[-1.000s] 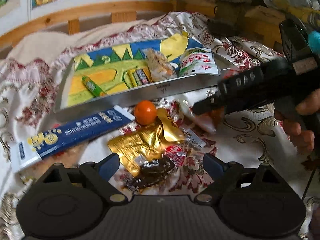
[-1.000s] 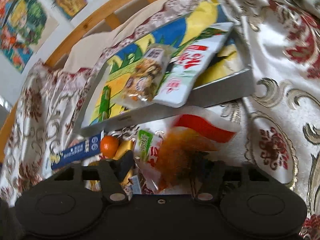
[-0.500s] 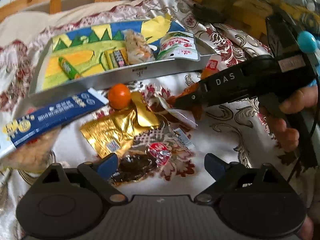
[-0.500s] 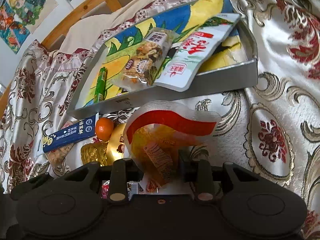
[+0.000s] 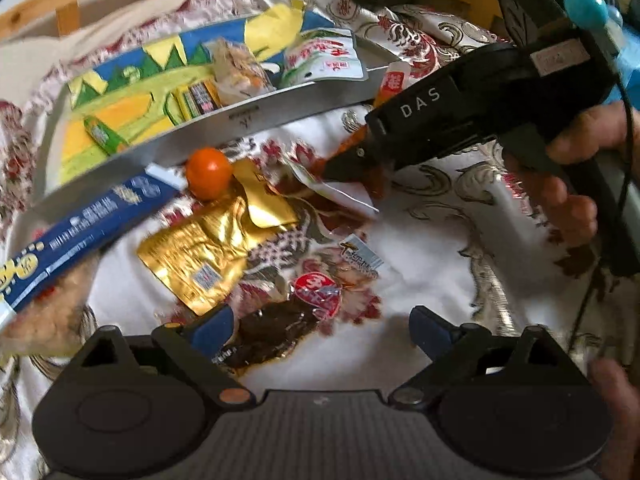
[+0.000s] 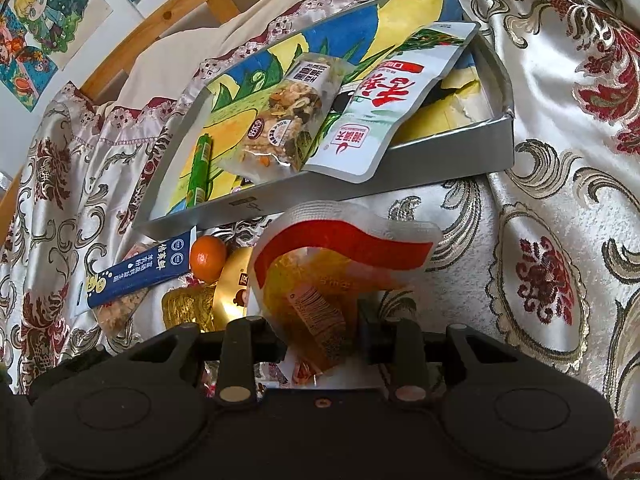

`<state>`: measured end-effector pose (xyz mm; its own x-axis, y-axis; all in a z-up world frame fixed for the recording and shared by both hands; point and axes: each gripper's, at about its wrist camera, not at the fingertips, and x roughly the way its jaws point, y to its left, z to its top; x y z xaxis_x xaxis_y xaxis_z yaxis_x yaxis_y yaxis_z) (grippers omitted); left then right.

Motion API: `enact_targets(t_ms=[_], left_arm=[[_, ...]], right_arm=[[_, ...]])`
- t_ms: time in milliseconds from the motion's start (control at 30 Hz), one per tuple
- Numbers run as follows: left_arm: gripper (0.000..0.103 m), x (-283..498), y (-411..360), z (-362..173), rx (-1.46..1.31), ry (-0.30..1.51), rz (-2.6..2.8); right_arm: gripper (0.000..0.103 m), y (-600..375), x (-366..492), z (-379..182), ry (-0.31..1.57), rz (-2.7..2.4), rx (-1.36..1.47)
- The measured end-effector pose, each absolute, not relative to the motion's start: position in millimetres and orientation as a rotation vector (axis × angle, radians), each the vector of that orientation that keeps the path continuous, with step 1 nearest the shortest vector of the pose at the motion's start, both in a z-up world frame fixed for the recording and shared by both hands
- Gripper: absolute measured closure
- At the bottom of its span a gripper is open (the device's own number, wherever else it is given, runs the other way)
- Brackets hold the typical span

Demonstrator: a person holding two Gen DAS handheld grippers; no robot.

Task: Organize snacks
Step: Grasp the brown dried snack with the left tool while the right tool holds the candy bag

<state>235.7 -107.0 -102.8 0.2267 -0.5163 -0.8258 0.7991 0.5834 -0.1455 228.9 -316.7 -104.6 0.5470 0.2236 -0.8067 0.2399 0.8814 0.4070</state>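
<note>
My right gripper [image 6: 320,336] is shut on the lower end of a clear snack bag with a red band and orange contents [image 6: 320,272], held upright just in front of the silver tray [image 6: 440,156]. Seen from the left wrist, the right gripper [image 5: 348,164] pinches that bag [image 5: 344,196] right of a small orange [image 5: 209,168]. My left gripper [image 5: 320,326] is open above the cloth, and a dark packet with a red label [image 5: 276,328] lies beside its left fingertip [image 5: 212,324]. The tray holds a green stick [image 6: 200,172], a nut-mix pouch [image 6: 288,120] and a white pouch [image 6: 384,108].
On the patterned cloth in front of the tray lie a gold foil pouch [image 5: 208,248], a long blue box [image 5: 80,232] over a pale snack bag, and a small clear sachet [image 5: 360,258]. A wooden frame [image 6: 168,12] runs behind. A hand [image 5: 568,200] holds the right gripper.
The right gripper's fingers closed on the red-banded bag and stood it upright off the cloth. The left gripper tipped downward, and the dark packet now lies closer to its left finger.
</note>
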Motion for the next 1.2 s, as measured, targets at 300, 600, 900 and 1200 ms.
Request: enact_targets(t_ms=[300,600,900,1200], left_arm=[[0.007,230,-109,-103,0.455,0.917,-0.883],[0.027,233,-107,-104,0.416,0.958,-0.911],[0.029,215,-119,-100,0.499,1.032,-0.992],[0.06,224,-108,-97,0.365,1.056,-0.909]], right_arm=[[0.067,-318,228,-104,1.014,-0.006,0.518],[0.067,-314,230,-105,1.02,0.006,0.503],[0.067,-315,228,-104,1.028,0.011,0.518],[0.068,-313,226,-103,1.028,0.016,0.506]])
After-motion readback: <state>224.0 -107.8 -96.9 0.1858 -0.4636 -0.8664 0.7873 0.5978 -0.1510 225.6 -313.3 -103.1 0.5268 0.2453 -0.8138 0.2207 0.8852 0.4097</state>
